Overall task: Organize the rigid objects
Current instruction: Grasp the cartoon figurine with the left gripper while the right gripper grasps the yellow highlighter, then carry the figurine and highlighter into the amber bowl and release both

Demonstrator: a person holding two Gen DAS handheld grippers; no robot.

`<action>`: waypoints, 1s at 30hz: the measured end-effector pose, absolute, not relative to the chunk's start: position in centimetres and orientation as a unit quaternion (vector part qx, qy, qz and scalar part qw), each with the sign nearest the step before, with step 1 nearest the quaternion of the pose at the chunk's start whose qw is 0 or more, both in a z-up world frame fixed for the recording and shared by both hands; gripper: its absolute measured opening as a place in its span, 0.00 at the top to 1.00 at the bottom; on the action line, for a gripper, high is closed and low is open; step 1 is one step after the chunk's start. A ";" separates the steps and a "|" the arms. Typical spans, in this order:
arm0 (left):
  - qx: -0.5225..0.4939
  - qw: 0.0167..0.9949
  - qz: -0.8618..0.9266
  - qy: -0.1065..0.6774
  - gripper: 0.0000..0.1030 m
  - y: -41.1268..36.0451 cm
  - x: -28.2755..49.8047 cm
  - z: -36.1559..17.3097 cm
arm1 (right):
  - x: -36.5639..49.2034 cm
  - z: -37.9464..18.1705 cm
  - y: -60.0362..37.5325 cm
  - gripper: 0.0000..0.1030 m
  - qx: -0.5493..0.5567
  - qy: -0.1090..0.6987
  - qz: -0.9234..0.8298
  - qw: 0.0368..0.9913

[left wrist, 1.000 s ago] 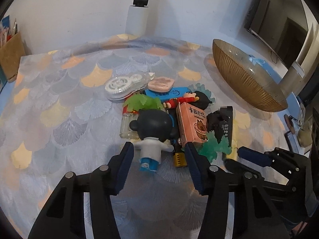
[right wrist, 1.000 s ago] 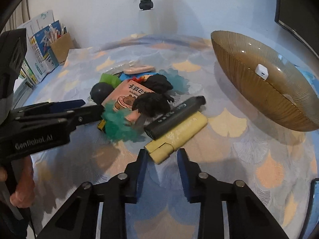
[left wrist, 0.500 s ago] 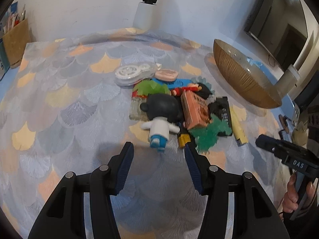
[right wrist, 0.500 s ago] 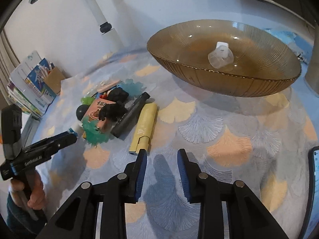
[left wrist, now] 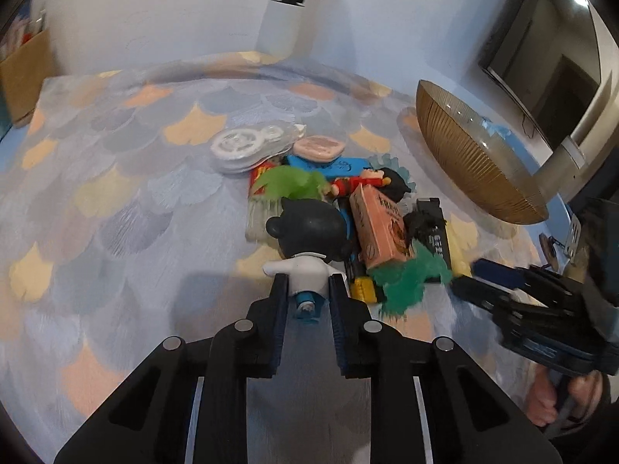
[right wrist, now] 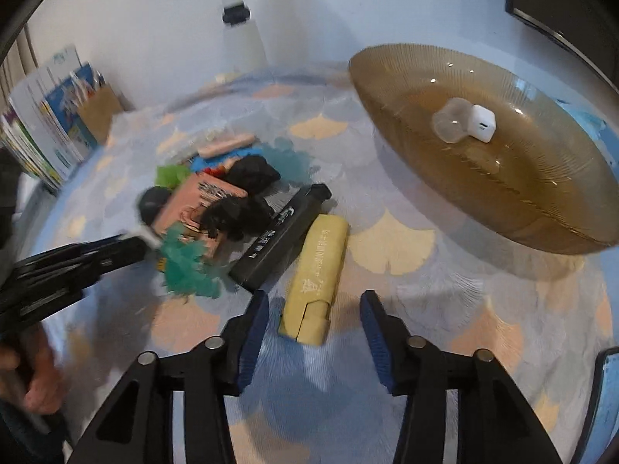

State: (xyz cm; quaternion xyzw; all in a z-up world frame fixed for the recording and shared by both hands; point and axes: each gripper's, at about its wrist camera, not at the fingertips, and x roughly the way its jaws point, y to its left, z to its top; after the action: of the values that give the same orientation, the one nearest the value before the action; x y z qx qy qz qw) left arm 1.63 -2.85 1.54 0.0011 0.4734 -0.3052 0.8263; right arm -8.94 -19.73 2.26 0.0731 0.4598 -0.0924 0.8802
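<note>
Figurine (left wrist: 309,239), a round black-headed doll in a white top and blue legs, lies at the near edge of the toy pile, well to the left of the amber glass bowl (left wrist: 464,162) as the left wrist camera sees it. Left gripper (left wrist: 308,290) has its jaws pinching the doll's white body, the legs poking out between them. Beside the doll, towards the bowl, lie a pink box (left wrist: 381,232) with a cartoon print, a teal plastic leaf (left wrist: 410,278) and a black marker (right wrist: 286,232). On the pile's far side from the bowl sits a clear tape dispenser (left wrist: 247,147).

Right gripper (right wrist: 314,303) hovers over the patterned tabletop (right wrist: 425,309) with its jaws spread; they have just been opening. A yellow case (right wrist: 319,270) lies on the cloth between their tips, untouched by the pads. Inside the bowl rest a white charger cube (right wrist: 481,123) and a clear round piece (right wrist: 450,120), touching each other.
</note>
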 end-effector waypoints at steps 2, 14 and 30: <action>-0.008 0.828 -0.304 0.472 0.83 -2.2 0.6 1.6 | -8.8 2.1 -19.1 0.75 0.045 0.456 -0.098 0.883; -0.001 0.825 -0.295 0.483 0.71 0.5 -5.5 1.5 | -16.8 2.9 -20.8 0.76 0.076 0.473 -0.036 0.877; 0.036 0.851 -0.248 0.461 0.53 -2.8 -5.5 1.7 | -16.7 2.1 -15.7 0.77 -0.015 0.445 0.007 0.895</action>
State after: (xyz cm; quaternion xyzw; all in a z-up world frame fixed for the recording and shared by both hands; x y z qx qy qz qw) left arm -5.52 -2.84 1.66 0.0364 0.4615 -0.2483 0.8509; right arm -16.67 -15.65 2.12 -0.0151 0.4454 0.0072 0.8952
